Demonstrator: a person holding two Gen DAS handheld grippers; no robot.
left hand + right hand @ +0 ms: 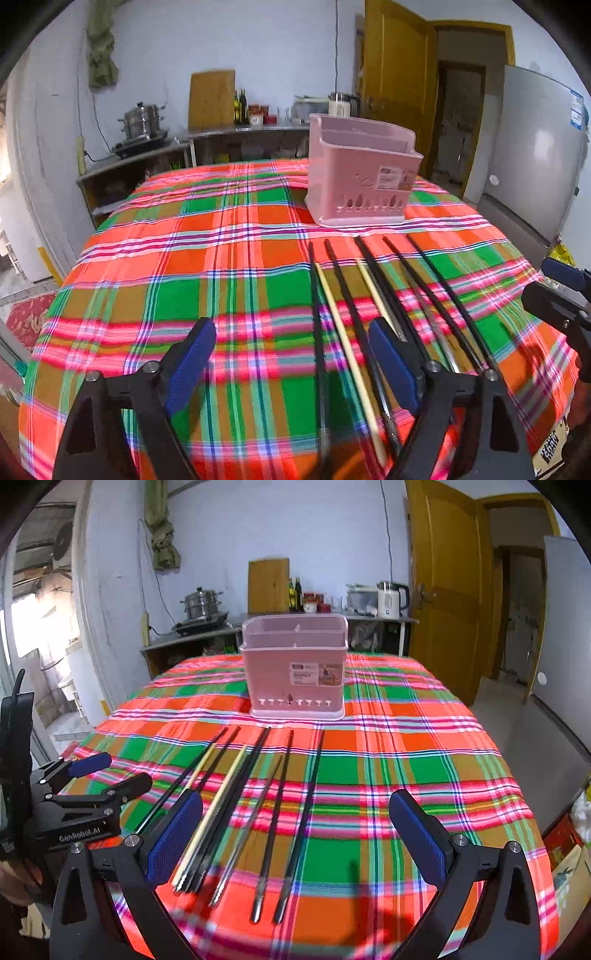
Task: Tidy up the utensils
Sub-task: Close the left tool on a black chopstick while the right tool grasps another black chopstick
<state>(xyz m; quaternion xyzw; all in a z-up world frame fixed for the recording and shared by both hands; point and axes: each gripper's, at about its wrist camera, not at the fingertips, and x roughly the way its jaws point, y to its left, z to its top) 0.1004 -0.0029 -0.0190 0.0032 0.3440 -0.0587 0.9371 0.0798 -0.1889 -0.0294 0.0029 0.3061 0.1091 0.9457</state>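
Note:
Several chopsticks, black (279,812) and pale wooden (216,808), lie side by side on the plaid tablecloth (406,775), pointing toward a pink plastic utensil holder (295,668). The holder stands upright and looks empty. In the left wrist view the chopsticks (347,306) lie in front of the holder (360,173). My left gripper (295,354) is open and empty above the near ends of the leftmost chopsticks. My right gripper (295,834) is open and empty above the rightmost chopsticks. The left gripper also shows in the right wrist view (110,771).
The table drops off at its near, left and right edges. A counter (221,635) with a steamer pot, bottles and a kettle stands behind the table. A yellow door (443,590) and a grey fridge (535,147) are at the right.

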